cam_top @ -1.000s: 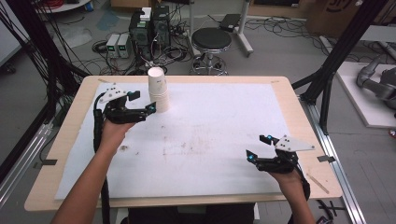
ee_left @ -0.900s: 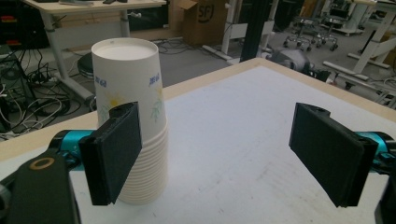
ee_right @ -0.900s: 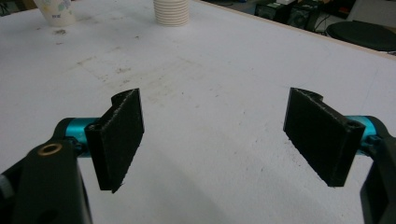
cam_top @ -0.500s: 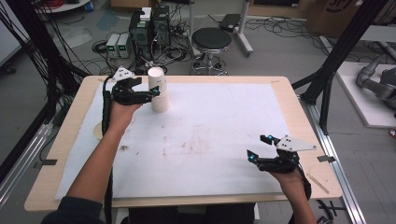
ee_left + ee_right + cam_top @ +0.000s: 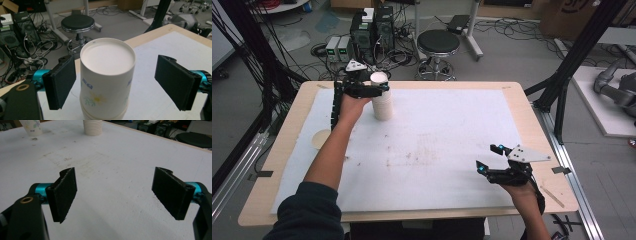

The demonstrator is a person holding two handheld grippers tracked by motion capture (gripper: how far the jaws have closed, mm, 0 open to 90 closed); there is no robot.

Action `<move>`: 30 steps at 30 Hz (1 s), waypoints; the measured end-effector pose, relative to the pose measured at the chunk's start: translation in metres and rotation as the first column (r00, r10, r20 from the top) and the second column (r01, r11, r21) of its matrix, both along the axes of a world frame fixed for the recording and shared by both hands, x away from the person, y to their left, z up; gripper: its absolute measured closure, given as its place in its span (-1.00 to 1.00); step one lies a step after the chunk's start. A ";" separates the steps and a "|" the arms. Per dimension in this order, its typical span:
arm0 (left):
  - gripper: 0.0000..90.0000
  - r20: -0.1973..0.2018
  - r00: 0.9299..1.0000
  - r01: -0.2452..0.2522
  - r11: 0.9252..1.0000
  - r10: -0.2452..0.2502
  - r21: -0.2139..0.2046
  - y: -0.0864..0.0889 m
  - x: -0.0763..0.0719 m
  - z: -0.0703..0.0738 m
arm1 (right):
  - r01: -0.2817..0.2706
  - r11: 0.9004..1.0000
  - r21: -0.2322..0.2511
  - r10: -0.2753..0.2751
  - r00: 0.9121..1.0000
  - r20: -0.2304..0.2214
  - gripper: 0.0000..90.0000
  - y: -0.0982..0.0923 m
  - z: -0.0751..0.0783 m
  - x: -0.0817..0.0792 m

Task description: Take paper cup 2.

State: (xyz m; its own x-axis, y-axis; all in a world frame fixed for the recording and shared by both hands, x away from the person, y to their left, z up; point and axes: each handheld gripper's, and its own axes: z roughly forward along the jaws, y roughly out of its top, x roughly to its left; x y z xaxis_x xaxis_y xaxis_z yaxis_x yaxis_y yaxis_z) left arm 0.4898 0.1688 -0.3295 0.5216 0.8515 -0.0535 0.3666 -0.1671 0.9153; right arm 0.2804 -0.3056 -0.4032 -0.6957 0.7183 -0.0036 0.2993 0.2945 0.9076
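Left gripper view shows the left gripper (image 5: 117,85) spread wide around the upside-down paper cup stack (image 5: 106,80), pads clear; the right gripper (image 5: 496,159) hovers empty, jaws wide

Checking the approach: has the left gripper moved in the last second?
Yes. The left gripper moved toward the table's far edge, its open jaws now straddling the cup stack.

text: none legible | paper cup (image 5: 107,82) — blue print, too blurred to read
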 end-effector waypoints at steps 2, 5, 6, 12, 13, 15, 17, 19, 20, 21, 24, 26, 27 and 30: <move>-0.62 -0.002 1.000 -0.014 1.000 0.014 -0.002 -0.001 0.005 -0.003 | -0.001 1.000 -0.002 0.001 1.000 0.008 -0.54 0.000 0.000 0.000; -0.60 -0.017 1.000 -0.022 1.000 0.022 -0.019 0.000 0.010 -0.009 | 0.001 1.000 0.003 -0.001 1.000 0.001 -0.54 -0.001 0.000 0.000; -0.55 -0.020 1.000 -0.020 1.000 0.019 -0.018 0.000 0.011 -0.011 | 0.002 1.000 0.002 -0.002 1.000 0.001 -0.54 -0.002 0.000 0.000; -0.38 -0.007 1.000 -0.010 0.999 0.009 -0.034 0.000 0.015 -0.014 | 0.006 1.000 0.001 -0.006 1.000 -0.006 -0.54 -0.002 -0.001 0.000; -0.33 -0.006 1.000 -0.006 0.999 0.006 -0.037 0.000 0.015 -0.015 | 0.005 1.000 0.003 -0.005 1.000 -0.006 -0.54 -0.002 -0.001 0.000; -0.29 0.000 1.000 0.000 1.000 0.000 -0.024 0.000 0.015 -0.014 | 0.005 1.000 0.002 -0.005 1.000 -0.005 -0.54 -0.002 -0.001 0.000; -0.28 0.005 1.000 -0.005 1.000 0.005 -0.024 -0.001 0.014 -0.014 | 0.005 1.000 0.001 -0.005 1.000 -0.003 -0.54 -0.002 -0.001 0.001; -0.28 0.012 1.000 -0.003 1.000 0.004 -0.023 -0.001 0.013 -0.012 | 0.005 1.000 -0.001 -0.005 1.000 -0.003 -0.54 -0.002 -0.002 0.001; -0.27 0.016 1.000 -0.004 1.000 0.004 -0.018 -0.001 0.013 -0.012 | 0.004 1.000 -0.001 -0.004 1.000 -0.007 -0.54 -0.002 -0.002 0.001; -0.27 0.024 1.000 -0.006 1.000 0.006 -0.018 0.000 0.012 -0.010 | 0.004 1.000 0.000 -0.004 1.000 -0.007 -0.54 -0.001 -0.002 0.001; -0.26 0.047 0.999 -0.012 0.999 0.014 -0.042 0.001 0.009 -0.005 | 0.000 1.000 -0.004 0.000 1.000 -0.008 -0.54 0.000 -0.002 0.001; -0.25 0.054 0.998 -0.004 0.999 0.007 -0.047 0.002 0.008 0.000 | 0.000 1.000 -0.002 0.000 1.000 -0.013 -0.54 0.000 -0.002 0.001; -0.24 0.067 0.998 -0.004 0.999 0.007 -0.046 0.002 0.006 0.004 | 0.001 1.000 -0.002 -0.001 1.000 -0.011 -0.54 0.000 -0.002 0.001; -0.22 0.100 0.995 0.001 0.999 0.004 -0.048 0.003 0.003 0.014 | 0.003 1.000 -0.002 -0.003 1.000 -0.006 -0.54 0.000 -0.002 0.001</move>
State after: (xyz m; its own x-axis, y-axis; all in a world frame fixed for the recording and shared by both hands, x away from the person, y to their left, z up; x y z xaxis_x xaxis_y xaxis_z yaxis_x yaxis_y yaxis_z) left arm 0.4925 0.1718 -0.3154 0.5253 0.8499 -0.0418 0.2728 -0.1216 0.9544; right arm 0.2813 -0.3057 -0.4048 -0.6938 0.7201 -0.0010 0.3051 0.2952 0.9054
